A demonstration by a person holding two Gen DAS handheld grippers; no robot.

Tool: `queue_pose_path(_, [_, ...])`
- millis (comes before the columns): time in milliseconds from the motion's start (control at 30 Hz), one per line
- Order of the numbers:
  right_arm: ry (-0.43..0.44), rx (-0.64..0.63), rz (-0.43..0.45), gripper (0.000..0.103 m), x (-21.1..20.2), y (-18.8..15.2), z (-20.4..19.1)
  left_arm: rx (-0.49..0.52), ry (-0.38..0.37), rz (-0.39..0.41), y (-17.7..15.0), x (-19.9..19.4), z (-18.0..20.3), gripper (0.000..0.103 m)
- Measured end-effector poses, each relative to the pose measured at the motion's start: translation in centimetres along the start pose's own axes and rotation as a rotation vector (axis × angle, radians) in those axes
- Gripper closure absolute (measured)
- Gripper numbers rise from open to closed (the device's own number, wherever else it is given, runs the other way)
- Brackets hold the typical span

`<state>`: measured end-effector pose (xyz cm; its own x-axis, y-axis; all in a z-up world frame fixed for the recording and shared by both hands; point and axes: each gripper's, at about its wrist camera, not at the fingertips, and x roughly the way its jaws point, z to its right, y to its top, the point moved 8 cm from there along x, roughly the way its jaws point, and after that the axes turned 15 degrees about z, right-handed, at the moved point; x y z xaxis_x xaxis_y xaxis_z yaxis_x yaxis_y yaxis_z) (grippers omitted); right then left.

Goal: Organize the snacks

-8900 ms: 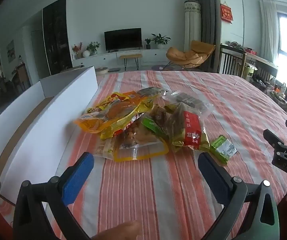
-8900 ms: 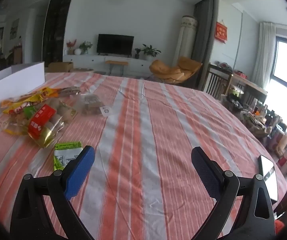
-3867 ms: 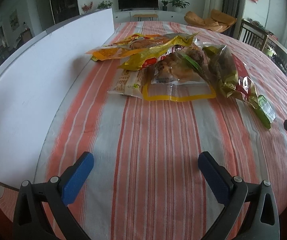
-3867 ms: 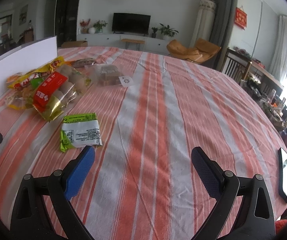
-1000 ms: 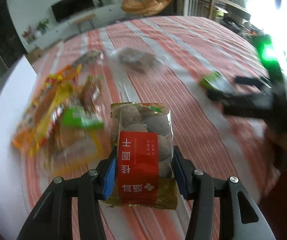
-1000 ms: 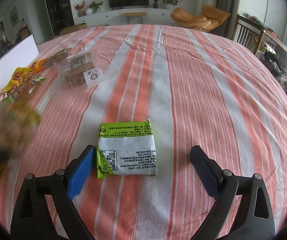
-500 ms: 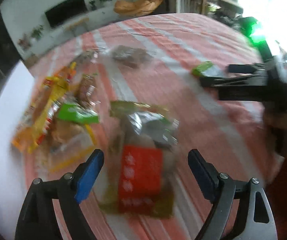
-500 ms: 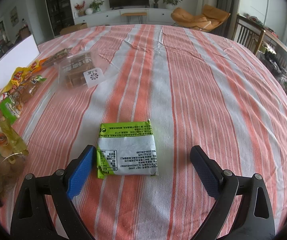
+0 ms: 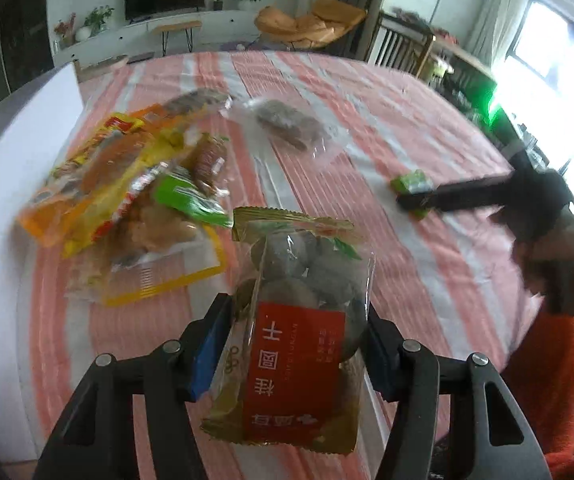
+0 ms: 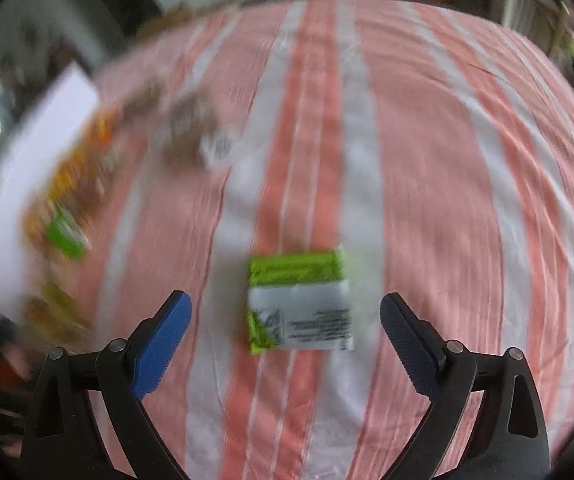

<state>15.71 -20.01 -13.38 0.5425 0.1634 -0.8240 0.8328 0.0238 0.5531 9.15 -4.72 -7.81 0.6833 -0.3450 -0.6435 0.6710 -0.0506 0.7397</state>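
Left gripper closing on the red-label bag, pads pressing both sides; bag's long axis runs along the fingers, top seam pointing away. Right gripper closing slightly, still wide apart, clear of the green packet lying flat on the tablecloth between its fingers, green end pointing away.

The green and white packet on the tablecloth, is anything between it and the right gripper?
No. The green and white packet lies alone on the striped tablecloth, just ahead of the right gripper. Its jaws stand wide, closing slightly, nothing between them yet, and no other snack blocks the way.
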Motion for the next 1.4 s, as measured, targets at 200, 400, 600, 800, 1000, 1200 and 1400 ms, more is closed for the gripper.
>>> queue_pose_path(200, [-0.065,0.099,0.045,0.050,-1.1,0.4,0.4,-0.115,-0.057,0.140,3.9,-7.2,-3.5,0.043])
queue_pose_path(400, [0.238,0.088,0.180,0.050,-7.4,6.6,-12.3,-0.222,0.092,0.273,7.4,-15.2,-14.4,0.043])
queue_pose_path(600, [0.595,-0.062,0.217,0.049,-11.0,10.4,-33.6,-0.294,0.392,0.257,5.8,-20.2,-27.7,0.043])
queue_pose_path(800, [0.672,-0.249,0.135,0.045,-8.4,7.7,-49.0,-0.315,0.556,0.128,0.9,-19.3,-33.4,0.034])
queue_pose_path(1000, [0.591,-0.363,0.114,0.014,-6.1,3.6,-50.2,-0.420,0.620,0.150,-1.1,-19.0,-34.6,0.012])
queue_pose_path(1200, [0.448,-0.333,0.292,0.010,-6.7,5.0,-38.6,-0.431,0.559,0.293,1.7,-20.2,-30.5,0.011])
queue_pose_path(1400, [0.040,-0.255,0.365,0.010,-3.7,1.2,-20.2,-0.296,0.313,0.355,4.6,-17.4,-18.7,0.010])
